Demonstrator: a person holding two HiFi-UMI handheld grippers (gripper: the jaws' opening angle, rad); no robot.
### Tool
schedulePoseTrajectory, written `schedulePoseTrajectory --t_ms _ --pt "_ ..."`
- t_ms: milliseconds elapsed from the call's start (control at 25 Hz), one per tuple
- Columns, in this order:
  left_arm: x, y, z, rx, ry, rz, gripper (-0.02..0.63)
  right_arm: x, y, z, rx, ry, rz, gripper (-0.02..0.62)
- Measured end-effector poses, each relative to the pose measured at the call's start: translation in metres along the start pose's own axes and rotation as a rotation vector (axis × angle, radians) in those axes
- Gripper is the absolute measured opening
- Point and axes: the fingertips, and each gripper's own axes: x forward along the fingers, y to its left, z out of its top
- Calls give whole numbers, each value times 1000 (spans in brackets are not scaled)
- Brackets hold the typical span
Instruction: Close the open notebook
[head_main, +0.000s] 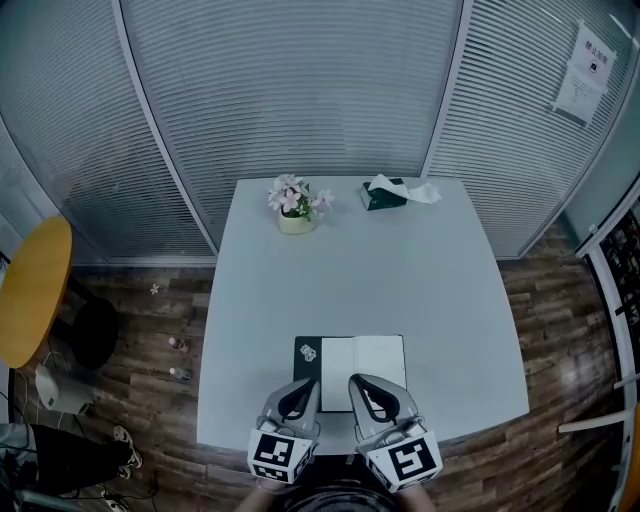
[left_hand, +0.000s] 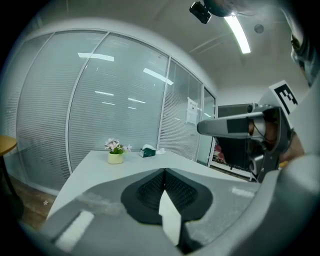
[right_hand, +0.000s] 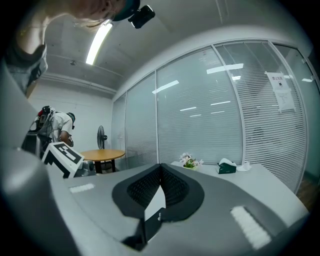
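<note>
Closest in, the left gripper (head_main: 308, 388) and the right gripper (head_main: 358, 386) hang side by side over the near edge of the open notebook (head_main: 372, 368) — each with its jaws pressed together tip to tip and nothing held between them. That notebook lies flat on the pale table (head_main: 400, 270), white pages up and a dark strip of cover showing at its left side, just in from the table's front edge. Well beyond the notebook, at the far side, stand a pot of pink flowers (head_main: 295, 208) and a green tissue box (head_main: 385, 193).
</note>
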Motion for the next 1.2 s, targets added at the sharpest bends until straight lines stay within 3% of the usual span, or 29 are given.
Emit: schedulePoseTrajectory --t_ms 600,880,1040,1120,1200 --pt "13 33 -132 15 259 62 5 3 -7 -27 25 67 -26 3" --pt "15 45 -170 -13 347 80 5 -4 -13 -38 28 106 -49 3" --pt "17 53 -192 -79 404 97 5 -8 -17 -42 31 119 -57 3" --pt "17 54 -204 -96 448 106 55 -11 -17 -44 32 121 -60 3" --pt "15 58 -216 -86 490 122 64 -13 -18 -46 32 122 -63 3"
